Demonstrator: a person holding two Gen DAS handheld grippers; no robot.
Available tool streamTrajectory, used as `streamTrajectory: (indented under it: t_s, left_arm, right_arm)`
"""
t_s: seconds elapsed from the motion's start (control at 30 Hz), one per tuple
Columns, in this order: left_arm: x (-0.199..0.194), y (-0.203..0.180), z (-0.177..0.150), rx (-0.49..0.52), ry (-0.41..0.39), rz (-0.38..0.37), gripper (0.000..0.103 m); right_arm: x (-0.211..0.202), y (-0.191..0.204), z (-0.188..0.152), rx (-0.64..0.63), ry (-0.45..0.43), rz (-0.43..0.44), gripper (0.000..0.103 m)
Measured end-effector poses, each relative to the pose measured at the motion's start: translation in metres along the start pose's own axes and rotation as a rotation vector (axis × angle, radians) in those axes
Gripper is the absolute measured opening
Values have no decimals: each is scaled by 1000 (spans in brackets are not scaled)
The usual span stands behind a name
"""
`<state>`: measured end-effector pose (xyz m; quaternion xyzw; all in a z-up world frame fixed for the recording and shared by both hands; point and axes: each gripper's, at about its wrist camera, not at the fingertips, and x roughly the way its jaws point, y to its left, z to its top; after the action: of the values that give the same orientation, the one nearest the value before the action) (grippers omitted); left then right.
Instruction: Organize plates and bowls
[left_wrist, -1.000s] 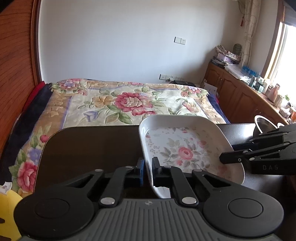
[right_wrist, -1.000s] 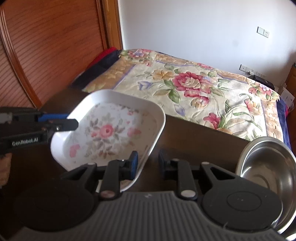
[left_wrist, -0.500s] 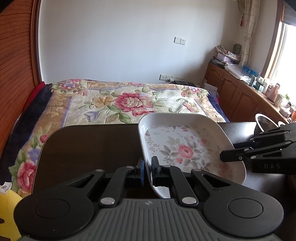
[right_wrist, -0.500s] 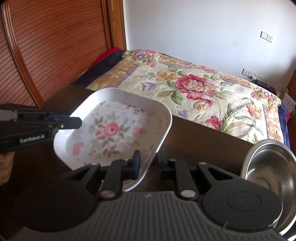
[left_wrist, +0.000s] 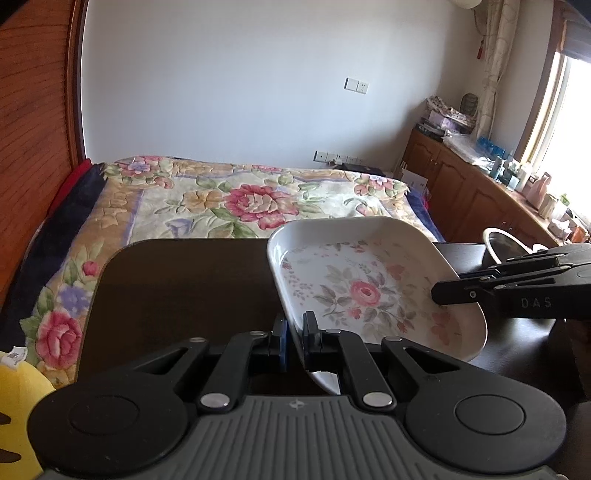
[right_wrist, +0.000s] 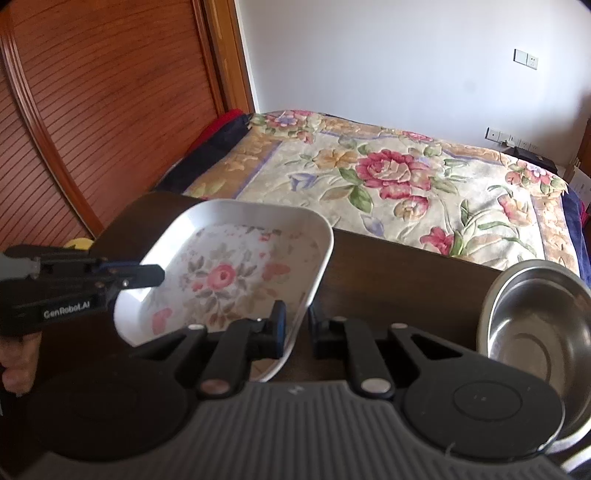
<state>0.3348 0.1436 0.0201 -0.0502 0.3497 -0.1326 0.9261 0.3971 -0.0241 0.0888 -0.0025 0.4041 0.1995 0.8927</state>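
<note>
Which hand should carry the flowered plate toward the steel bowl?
Probably right: the right claw, jaws just closing over the plate rim, is beside the steel bowl; the left claw grips the far side.

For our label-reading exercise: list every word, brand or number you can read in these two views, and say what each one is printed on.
"DAS": on the side of the right gripper, seen from the left wrist view.
"GenRobot.AI": on the side of the left gripper, seen from the right wrist view.
Packages and bottles on the cabinet top by the window: print too small to read.
</note>
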Motion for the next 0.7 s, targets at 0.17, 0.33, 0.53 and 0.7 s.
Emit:
streamTrajectory:
  t_s: [0.17,0.33,0.53,0.7]
  left_arm:
    - [-22,-11,-4,15,-21,5,36]
    - [-46,-25,-10,43,-41,15,36]
    - [-71,-39,-20,69,-65,17,37]
    - [-91,-53,-29,89,-87,22,37]
  right_arm:
    - [-15,3,-1,9,-28,14,15]
    - [-33,7,-7,6,-55,21,15]
    - [-58,9,-18,4,-90,31,15]
    - [-76,9,-30,14,-114,44,15]
